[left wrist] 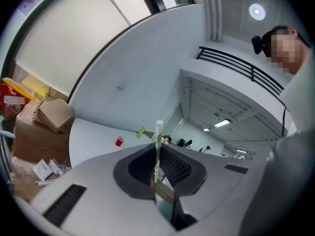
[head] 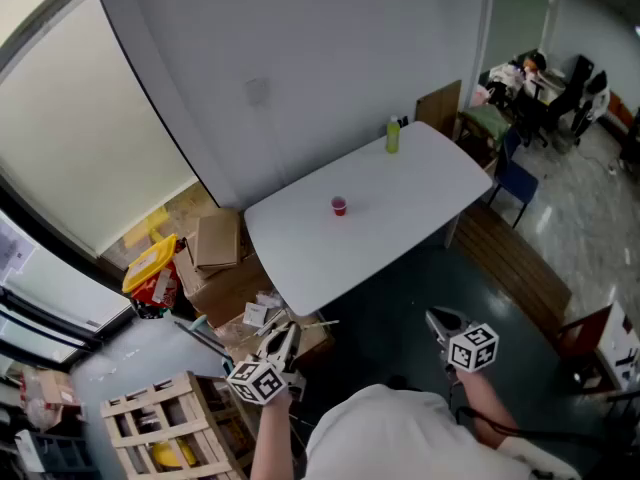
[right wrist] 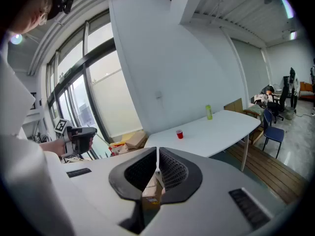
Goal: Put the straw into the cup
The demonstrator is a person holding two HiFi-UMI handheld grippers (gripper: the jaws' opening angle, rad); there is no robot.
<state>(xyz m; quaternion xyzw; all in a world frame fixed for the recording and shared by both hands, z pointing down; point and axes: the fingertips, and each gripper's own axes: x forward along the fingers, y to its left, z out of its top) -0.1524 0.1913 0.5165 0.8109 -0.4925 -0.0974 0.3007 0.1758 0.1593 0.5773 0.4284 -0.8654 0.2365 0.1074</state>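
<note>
A small red cup (head: 339, 206) (left wrist: 119, 141) (right wrist: 179, 134) stands upright near the middle of a white table (head: 420, 193), far ahead of both grippers. My left gripper (head: 283, 340) (left wrist: 157, 170) is shut on a white and green striped paper straw (left wrist: 158, 141), which sticks out crosswise from the jaws; in the head view the straw (head: 318, 323) shows as a thin pale line to the gripper's right. My right gripper (head: 440, 320) (right wrist: 157, 170) is shut with nothing between its jaws. Both grippers hang over the dark floor, short of the table's near edge.
A green bottle (head: 392, 136) (right wrist: 209, 112) stands at the table's far end. Cardboard boxes (head: 215, 243) and loose clutter lie left of the table, with a wooden pallet (head: 165, 418) at lower left. A blue chair (head: 515, 180) and wooden boards (head: 520, 263) sit to the right.
</note>
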